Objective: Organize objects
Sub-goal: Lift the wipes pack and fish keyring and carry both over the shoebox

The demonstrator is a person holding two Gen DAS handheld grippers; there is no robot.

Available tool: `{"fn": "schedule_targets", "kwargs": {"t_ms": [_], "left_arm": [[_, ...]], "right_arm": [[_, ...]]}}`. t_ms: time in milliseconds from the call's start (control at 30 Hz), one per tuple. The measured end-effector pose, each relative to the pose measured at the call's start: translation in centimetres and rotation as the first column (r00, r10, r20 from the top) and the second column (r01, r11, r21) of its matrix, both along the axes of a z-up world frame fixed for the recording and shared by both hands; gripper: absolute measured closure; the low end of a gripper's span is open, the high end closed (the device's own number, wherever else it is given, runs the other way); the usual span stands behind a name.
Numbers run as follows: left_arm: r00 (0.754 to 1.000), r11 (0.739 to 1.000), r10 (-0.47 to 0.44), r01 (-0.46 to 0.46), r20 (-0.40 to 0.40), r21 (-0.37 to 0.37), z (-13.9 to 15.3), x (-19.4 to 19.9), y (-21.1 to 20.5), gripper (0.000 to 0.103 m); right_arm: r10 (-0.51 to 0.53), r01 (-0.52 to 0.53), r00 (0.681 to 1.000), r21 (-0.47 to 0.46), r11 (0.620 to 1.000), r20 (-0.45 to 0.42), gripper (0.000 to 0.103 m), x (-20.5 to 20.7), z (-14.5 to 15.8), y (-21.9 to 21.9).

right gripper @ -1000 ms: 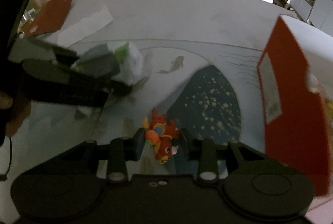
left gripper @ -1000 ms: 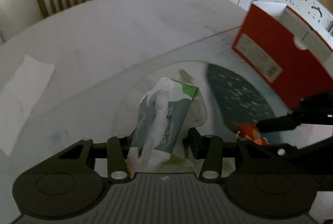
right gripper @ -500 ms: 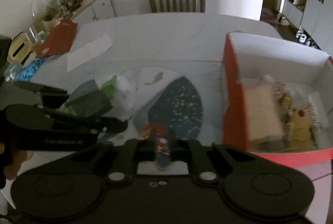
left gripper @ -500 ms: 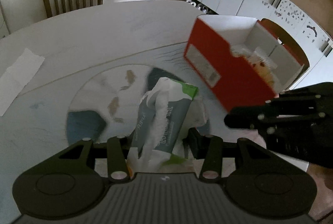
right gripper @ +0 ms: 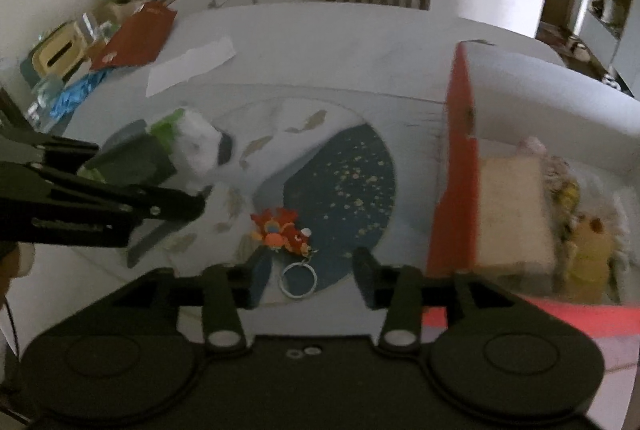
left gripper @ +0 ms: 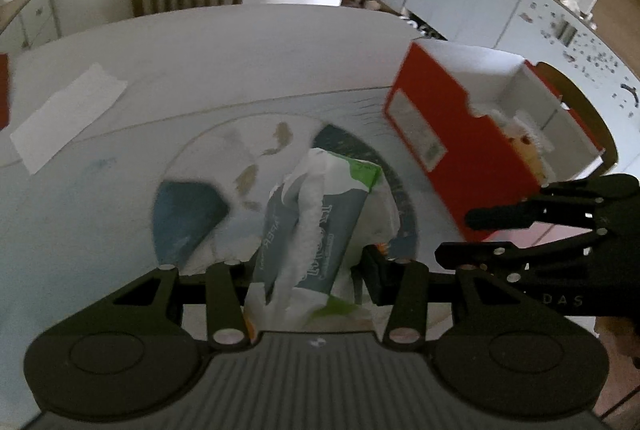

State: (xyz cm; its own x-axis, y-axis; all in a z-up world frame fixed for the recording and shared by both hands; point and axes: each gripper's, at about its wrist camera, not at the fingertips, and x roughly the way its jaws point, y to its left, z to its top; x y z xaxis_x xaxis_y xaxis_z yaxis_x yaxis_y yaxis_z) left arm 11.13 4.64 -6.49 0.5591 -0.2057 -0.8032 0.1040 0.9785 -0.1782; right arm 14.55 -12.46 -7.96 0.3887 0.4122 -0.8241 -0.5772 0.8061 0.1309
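While the left hand-held gripper clamps a grey-green tissue pack with white paper spilling out, left of the red box, the right hand-held gripper stands wide and holds nothing over the red fish keychain.

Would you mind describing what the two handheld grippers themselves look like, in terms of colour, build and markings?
Both are matte black plastic. The left gripper and right gripper each have two round discs at the base, linkage bars with silver pivot pins, and a ribbed centre plate. Seen side-on, the right one bears faint pale lettering, too blurred to read fully.
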Motion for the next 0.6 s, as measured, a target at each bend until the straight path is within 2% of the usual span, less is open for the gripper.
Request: {"fn": "schedule_targets", "kwargs": {"t_ms": [100,333,433,600], "left_arm": [[1.0,1.0,0.018,-0.018,-0.011,0.002,-0.8,-0.4,1.3,0.059],[0.998,0.999,0.043,-0.043,-0.036,-0.004,-2.3,-0.3,4.2,0.059],[0.998,0.999,0.043,-0.043,-0.042,-0.007,-2.7,-0.2,5.1,0.059],[0.998,0.999,0.043,-0.044,-0.051,-0.017,-3.3,-0.1,6.2,0.059]], "right_arm": [[0.042,-0.042,0.999,-0.023,0.999,-0.006,0.048,0.7,-1.2,1.7],[0.099,-0.1,0.995,-0.086,0.991,-0.019,0.048,1.8,-3.6,5.3],[0.121,-0.123,0.992,-0.114,0.986,-0.025,0.044,1.9,-4.6,6.5],[0.127,-0.126,0.992,-0.149,0.981,-0.002,0.043,1.9,-5.1,7.2]]}}
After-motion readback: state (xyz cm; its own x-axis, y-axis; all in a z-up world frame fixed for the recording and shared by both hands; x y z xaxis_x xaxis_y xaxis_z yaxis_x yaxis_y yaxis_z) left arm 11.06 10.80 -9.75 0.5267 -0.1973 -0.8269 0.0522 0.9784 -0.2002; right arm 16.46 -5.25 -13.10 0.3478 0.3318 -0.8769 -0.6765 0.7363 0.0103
